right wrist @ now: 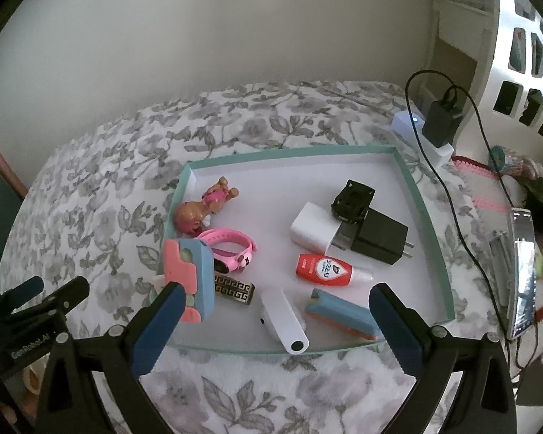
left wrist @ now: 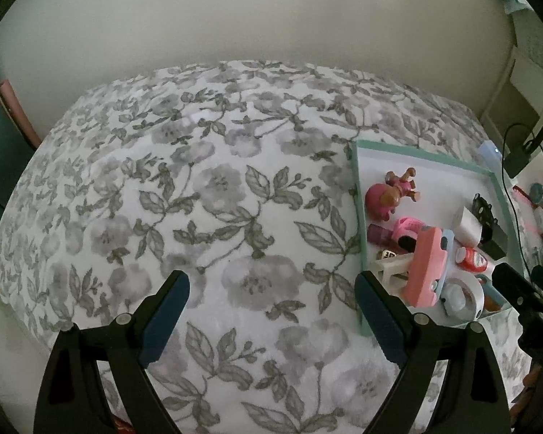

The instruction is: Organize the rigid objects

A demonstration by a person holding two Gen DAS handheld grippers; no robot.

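Left wrist view: the left tool [left wrist: 271, 320] hangs wide open and empty over a bed covered in soft grey-and-white floral fabric [left wrist: 217, 188]. Off to its right lies the shallow teal-rimmed cardboard tray [left wrist: 358, 217] with a white floor, crowded with hard trinkets: a glossy pink-and-brown plastic puppy figure [left wrist: 385, 195] and a pink-and-blue blocky toy car [left wrist: 429, 264] standing on end.

Right wrist view: the right tool [right wrist: 277, 320] is also spread open, holding nothing, poised above the tray's near edge. Between its fingers sit a smooth white plastic cylinder [right wrist: 284, 322] and a blue-and-orange ridged bar [right wrist: 340, 313]. Farther in are a red-and-white glue bottle [right wrist: 325, 271], a white plug cube [right wrist: 313, 231] touching a matte black charger [right wrist: 378, 235], a pink rubbery watch band [right wrist: 230, 249], and a brass-toned patterned plate [right wrist: 233, 289].

The cylinder looks the likeliest next pick; being round and slick, it wants a grip square across its middle.
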